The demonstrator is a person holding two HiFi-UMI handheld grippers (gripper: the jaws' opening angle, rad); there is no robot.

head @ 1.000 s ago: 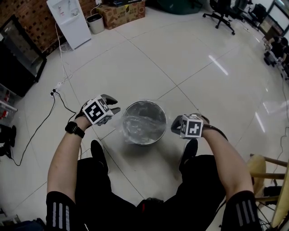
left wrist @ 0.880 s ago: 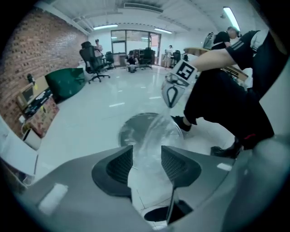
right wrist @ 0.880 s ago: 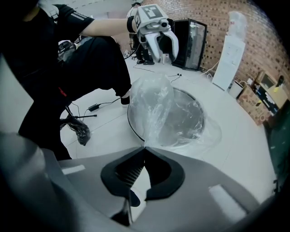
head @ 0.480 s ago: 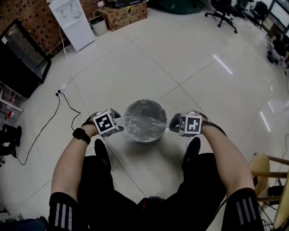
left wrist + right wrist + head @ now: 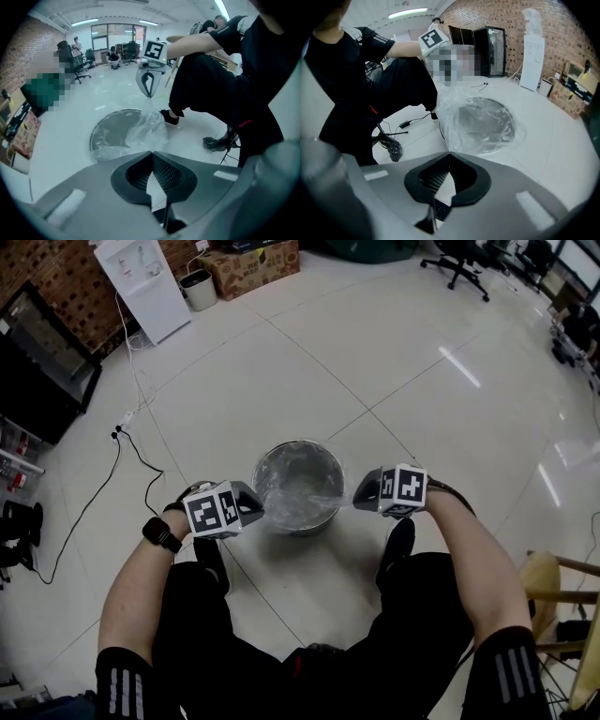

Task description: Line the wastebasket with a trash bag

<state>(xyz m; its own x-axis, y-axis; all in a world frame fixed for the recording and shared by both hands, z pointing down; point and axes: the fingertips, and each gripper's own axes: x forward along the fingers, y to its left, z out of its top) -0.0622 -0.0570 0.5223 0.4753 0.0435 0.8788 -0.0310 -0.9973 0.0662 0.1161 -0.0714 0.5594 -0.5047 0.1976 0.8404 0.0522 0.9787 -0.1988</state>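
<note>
A round metal wastebasket [image 5: 298,486] stands on the floor between my feet, with a clear trash bag [image 5: 302,495] loosely inside it. My left gripper [image 5: 260,509] sits at the near-left rim, jaws shut, and the bag's film runs right up to its tip [image 5: 151,152]. At the near-right rim my right gripper [image 5: 360,495] is shut on the bag's edge, and the plastic [image 5: 461,117] rises taut from its tip [image 5: 449,153]. The bag's near edge is stretched between the two grippers. In the left gripper view the right gripper [image 5: 149,85] pinches a peak of plastic.
White tiled floor all round. A water dispenser [image 5: 141,282], a small bin [image 5: 198,289] and a cardboard box [image 5: 246,266] stand at the back left, beside a dark cabinet [image 5: 42,362]. A cable [image 5: 131,442] trails left. A wooden stool [image 5: 553,587] is at the right, and my shoes [image 5: 398,542] flank the basket.
My left gripper has come from the basket's left side in to its near-left rim, and its open jaws have shut at the bag. The right gripper has stayed put.
</note>
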